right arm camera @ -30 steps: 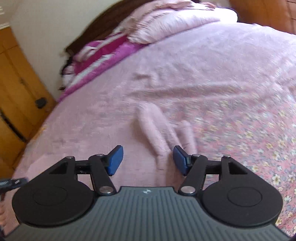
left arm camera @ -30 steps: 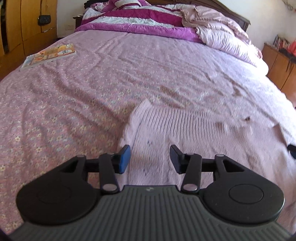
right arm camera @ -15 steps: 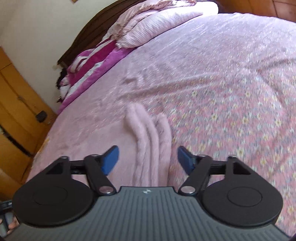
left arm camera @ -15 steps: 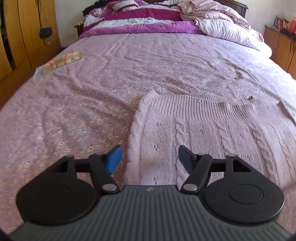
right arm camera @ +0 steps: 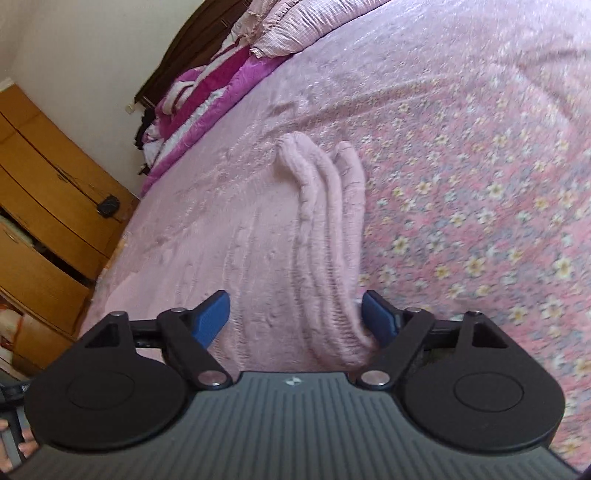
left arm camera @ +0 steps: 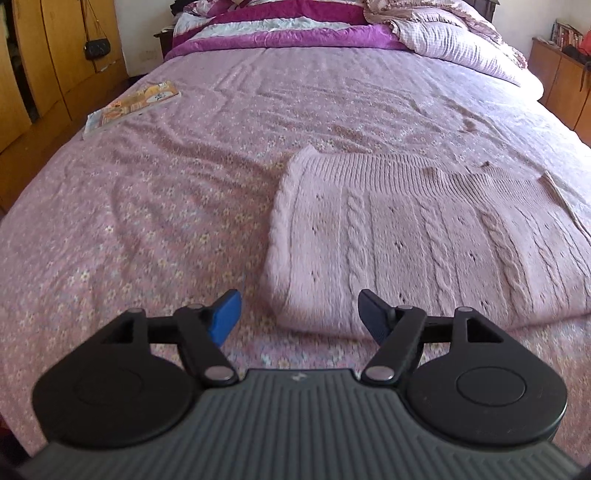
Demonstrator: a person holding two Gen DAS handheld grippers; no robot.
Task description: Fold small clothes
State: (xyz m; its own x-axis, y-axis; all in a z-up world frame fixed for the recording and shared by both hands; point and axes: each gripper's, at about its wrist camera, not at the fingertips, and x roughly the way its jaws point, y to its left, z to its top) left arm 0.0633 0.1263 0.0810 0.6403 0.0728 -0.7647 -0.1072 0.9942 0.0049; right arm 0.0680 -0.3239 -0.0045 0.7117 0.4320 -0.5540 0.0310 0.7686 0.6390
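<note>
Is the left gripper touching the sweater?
Apart. In the left wrist view, the left gripper is open, and a strip of bedsheet shows between its blue fingertips and the folded corner of the sweater.

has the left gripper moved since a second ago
Yes. The left gripper has pulled back toward the foot of the bed: its open fingers were over the pink sweater, and now its near folded edge lies just ahead of them.

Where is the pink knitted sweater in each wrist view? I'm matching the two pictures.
Left wrist: pink knitted sweater at centre-right, just beyond the open left tongs.
Right wrist: sweater in the centre, reaching between the open right tongs.
Shared landmark: magenta striped quilt.
</note>
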